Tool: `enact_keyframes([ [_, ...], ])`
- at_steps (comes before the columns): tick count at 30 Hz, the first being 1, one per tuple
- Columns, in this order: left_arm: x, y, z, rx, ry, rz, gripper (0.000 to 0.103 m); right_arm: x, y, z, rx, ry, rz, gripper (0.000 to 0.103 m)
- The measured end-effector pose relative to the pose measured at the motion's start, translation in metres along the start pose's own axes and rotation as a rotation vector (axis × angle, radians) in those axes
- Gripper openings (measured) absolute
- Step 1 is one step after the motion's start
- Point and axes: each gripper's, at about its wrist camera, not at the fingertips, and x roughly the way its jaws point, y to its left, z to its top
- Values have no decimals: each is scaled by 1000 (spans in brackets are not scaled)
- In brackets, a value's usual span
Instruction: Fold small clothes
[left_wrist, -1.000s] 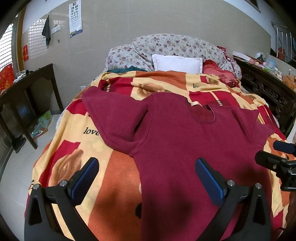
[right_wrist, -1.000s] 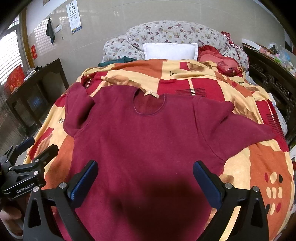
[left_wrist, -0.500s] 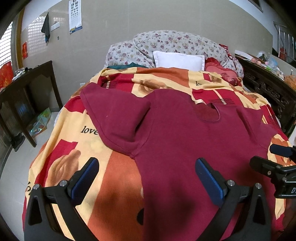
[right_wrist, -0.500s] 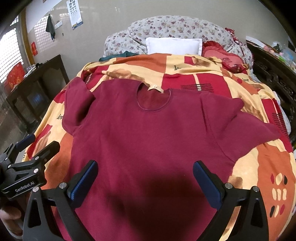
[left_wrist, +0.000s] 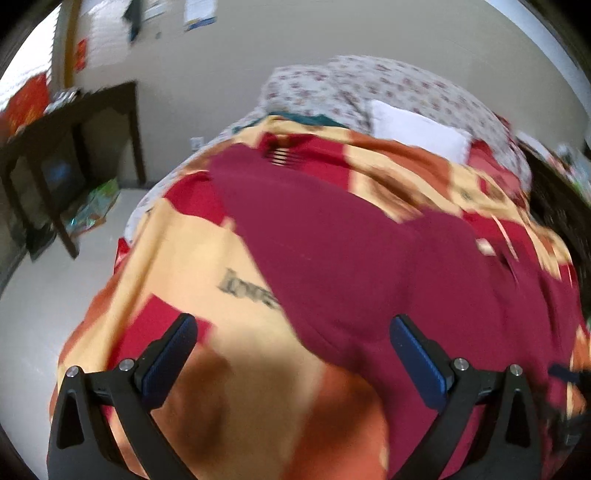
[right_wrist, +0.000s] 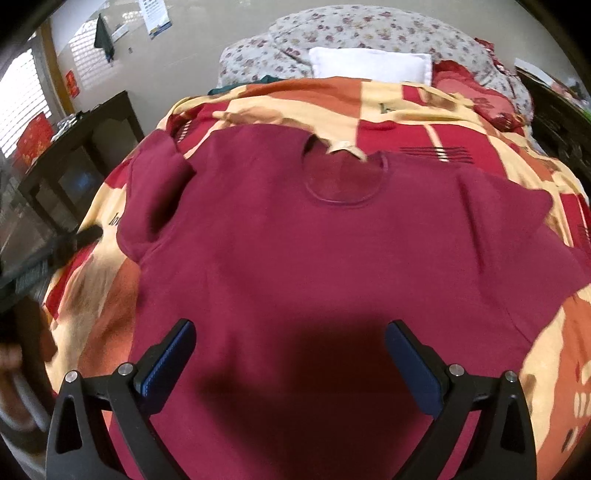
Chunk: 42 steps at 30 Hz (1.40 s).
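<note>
1. Left tongs (left_wrist: 293, 352) are spread wide apart, blue pads (left_wrist: 170, 360) gripping nothing, hovering over the bedspread (left_wrist: 192, 251) at the bed's left side.
2. The right-hand pad sits above the maroon sweater (left_wrist: 354, 258) near its left sleeve; the other pad is over bare bedspread. Contact can't be judged, the view is smeared.
3. Right tongs (right_wrist: 290, 354) are also wide apart and carrying nothing, poised over the sweater's lower body with their shadow on the cloth.
4. The maroon sweater (right_wrist: 314, 258) lies flat, front up, in the middle of the bed, neckline (right_wrist: 343, 177) toward the white pillow (right_wrist: 369, 64).
5. Its left sleeve (right_wrist: 151, 199) is bent back near the bed's left edge; the right sleeve (right_wrist: 517, 229) spreads out toward the right edge.
6. Bedspread shows on both sides of the sweater; a dark wooden desk (left_wrist: 66, 140) stands off the bed's left side across open floor (left_wrist: 55, 288).
</note>
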Motion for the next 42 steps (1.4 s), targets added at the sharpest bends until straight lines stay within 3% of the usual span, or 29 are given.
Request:
enact_keyframes([
  [9, 73, 83, 73, -273, 18, -9, 102, 28, 13, 13, -30, 38, 30, 103],
  [13, 102, 89, 91, -284, 23, -12, 87, 37, 15, 13, -22, 56, 66, 103],
  [15, 118, 93, 97, -309, 43, -26, 70, 40, 15, 12, -18, 74, 82, 103],
  [19, 141, 93, 105, -330, 62, -45, 68, 42, 19, 10, -16, 85, 116, 103],
  [23, 151, 91, 109, -341, 28, -43, 67, 42, 20, 11, -15, 85, 124, 103],
  [25, 150, 87, 111, -310, 1, -25, 43, 43, 20, 11, -10, 85, 124, 103],
  [26, 148, 86, 113, -276, -5, -22, 12, 44, 19, 11, -6, 88, 122, 103],
  [27, 147, 86, 114, -266, -1, -45, 7, 44, 18, 11, -2, 90, 121, 103],
  [29, 133, 90, 116, -284, -19, -152, 7, 44, 17, 10, 10, 94, 122, 103],
  [32, 98, 90, 119, -257, -99, -238, 6, 41, 13, 10, 28, 96, 142, 103],
  [36, 54, 81, 121, -218, -149, -283, 6, 30, 9, 10, 55, 71, 159, 103],
  [42, -29, 29, 105, -67, -239, -417, 6, 13, -1, 11, 87, 37, 156, 103],
])
